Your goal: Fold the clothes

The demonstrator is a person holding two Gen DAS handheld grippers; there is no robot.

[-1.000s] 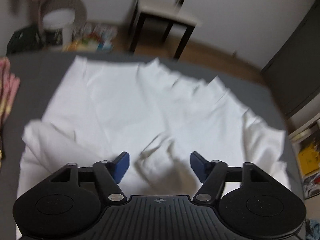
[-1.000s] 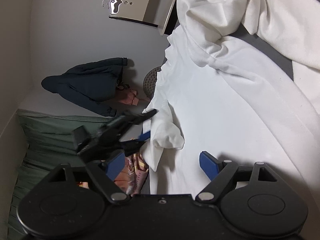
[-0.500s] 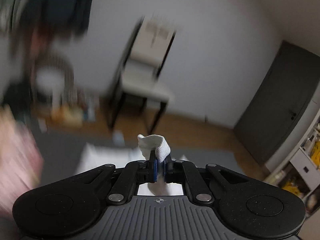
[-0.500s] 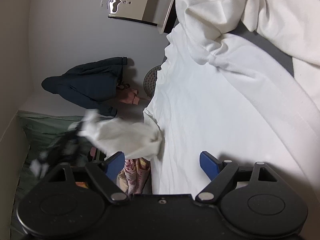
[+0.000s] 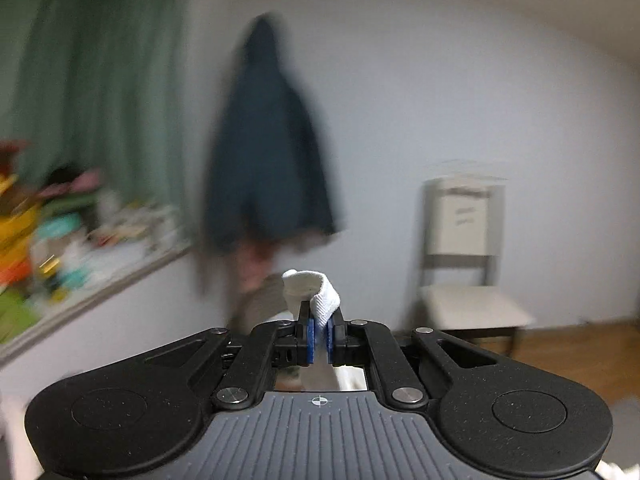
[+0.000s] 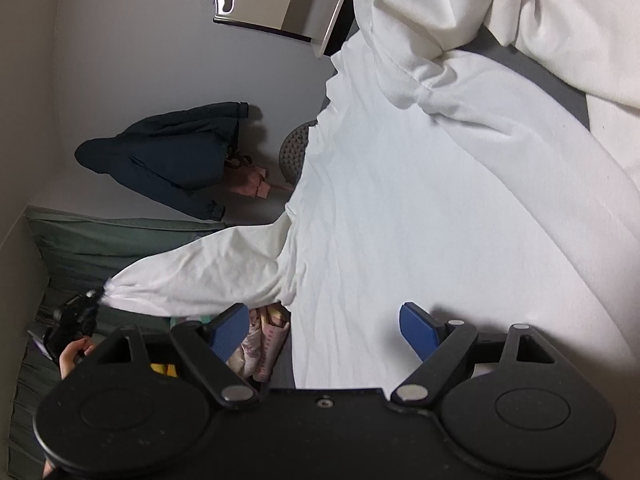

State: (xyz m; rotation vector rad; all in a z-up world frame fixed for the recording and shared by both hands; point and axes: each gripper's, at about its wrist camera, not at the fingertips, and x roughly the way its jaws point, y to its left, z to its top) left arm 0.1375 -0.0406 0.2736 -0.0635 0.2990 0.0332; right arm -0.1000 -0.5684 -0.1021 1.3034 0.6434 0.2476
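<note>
Left gripper [image 5: 319,334]: clenched on a fold of the white garment [image 6: 420,208], a small tuft standing above the blue pads [image 5: 309,335]. In the right wrist view it appears at far left with a hand [image 6: 72,356], pulling one sleeve [image 6: 192,276] out taut.

Right gripper [image 6: 325,330]: jaws spread wide, holding nothing, poised over the garment's near edge.

Garment: spread on a grey surface [image 6: 576,100], far part bunched.

Surroundings (left view blurred): dark coat [image 5: 272,152] on wall, green curtain [image 5: 92,80], chair [image 5: 464,264].
</note>
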